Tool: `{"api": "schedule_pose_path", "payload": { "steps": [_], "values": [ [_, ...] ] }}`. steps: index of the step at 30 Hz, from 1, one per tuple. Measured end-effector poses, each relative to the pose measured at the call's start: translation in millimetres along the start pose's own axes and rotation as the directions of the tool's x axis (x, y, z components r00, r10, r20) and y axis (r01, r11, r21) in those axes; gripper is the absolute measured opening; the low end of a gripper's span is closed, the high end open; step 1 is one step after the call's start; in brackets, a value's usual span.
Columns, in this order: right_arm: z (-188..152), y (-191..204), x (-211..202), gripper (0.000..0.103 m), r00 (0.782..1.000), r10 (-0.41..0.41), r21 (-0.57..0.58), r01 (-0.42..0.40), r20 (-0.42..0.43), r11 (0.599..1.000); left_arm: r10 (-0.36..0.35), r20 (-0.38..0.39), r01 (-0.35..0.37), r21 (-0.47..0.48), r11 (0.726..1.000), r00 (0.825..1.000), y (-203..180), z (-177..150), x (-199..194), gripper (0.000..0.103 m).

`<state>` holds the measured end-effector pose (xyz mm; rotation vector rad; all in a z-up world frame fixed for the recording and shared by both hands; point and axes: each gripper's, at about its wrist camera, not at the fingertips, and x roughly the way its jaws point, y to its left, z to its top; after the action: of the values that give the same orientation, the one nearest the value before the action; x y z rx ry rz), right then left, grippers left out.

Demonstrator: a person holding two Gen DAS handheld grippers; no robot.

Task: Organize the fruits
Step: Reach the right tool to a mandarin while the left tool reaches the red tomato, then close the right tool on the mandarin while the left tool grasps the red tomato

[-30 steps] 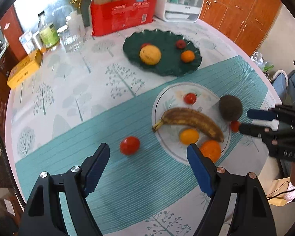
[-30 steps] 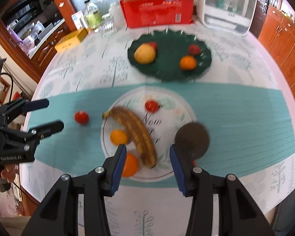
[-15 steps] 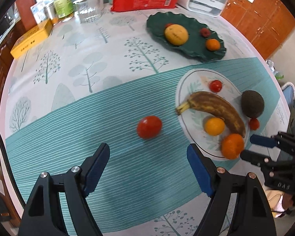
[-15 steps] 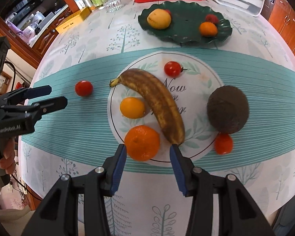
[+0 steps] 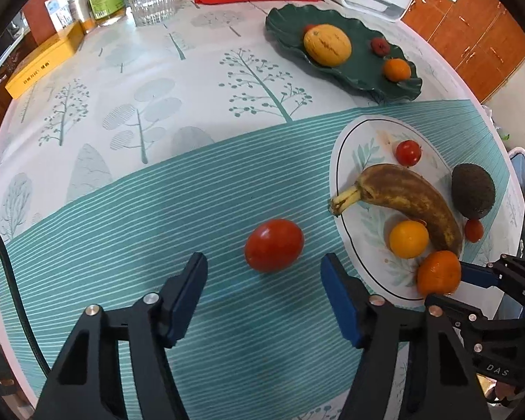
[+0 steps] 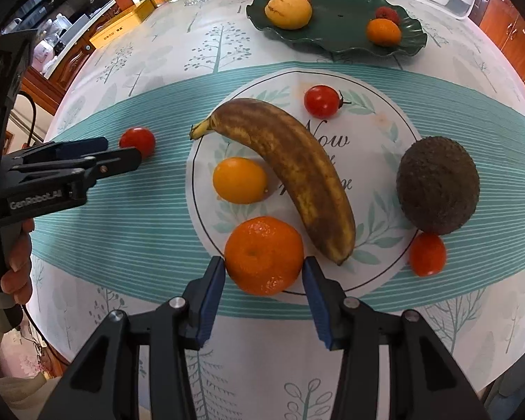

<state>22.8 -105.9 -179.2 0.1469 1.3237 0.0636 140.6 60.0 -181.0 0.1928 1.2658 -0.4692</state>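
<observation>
Tablecloth point(image 6: 150, 70) carries a white plate point(image 6: 378, 140) on its teal stripe and a green dish point(image 6: 336, 10) behind it; on the white plate lie a browned banana point(image 6: 294, 171), an orange point(image 6: 264, 255) at the near rim, a smaller yellow-orange citrus point(image 6: 239, 180) and a cherry tomato point(image 6: 321, 101), with an avocado point(image 6: 437, 183) at the plate's right edge. Right gripper point(image 6: 263, 274) brackets the orange, blue pads at both flanks (contact itself not resolvable), nothing lifted. Left gripper point(image 5: 262, 274) has just been closing, jaws still apart, with the loose tomato point(image 5: 274, 245) on the stripe just ahead of its tips, untouched.
</observation>
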Motion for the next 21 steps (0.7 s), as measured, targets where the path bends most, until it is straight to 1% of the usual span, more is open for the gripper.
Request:
{"api": "schedule_pose_path", "payload": {
  "steps": [3,8,10,13,21],
  "values": [
    [2,1,3,0.048,1.000,-0.013,-0.004,0.013,0.000,1.000,-0.010,-0.012,0.010,-0.011,1.000,1.000,2,3,7,0.059],
    [3,2,13,0.048,1.000,-0.015,-0.008,0.015,-0.013,1.000,-0.008,-0.015,0.008,-0.002,1.000,1.000,1,7,13,0.054],
    [3,4,13,0.048,1.000,-0.028,-0.021,0.028,-0.001,0.999,-0.008,-0.017,0.008,0.001,1.000,1.000,1,9,15,0.050],
    [1,7,15,0.047,0.999,-0.046,-0.046,0.046,0.009,0.998,-0.005,-0.015,0.005,0.010,1.000,1.000,0,12,16,0.047],
    [3,6,18,0.045,0.999,-0.035,-0.045,0.035,0.007,0.998,0.011,0.002,-0.011,0.043,0.999,1.000,-8,14,18,0.040]
  ]
}}
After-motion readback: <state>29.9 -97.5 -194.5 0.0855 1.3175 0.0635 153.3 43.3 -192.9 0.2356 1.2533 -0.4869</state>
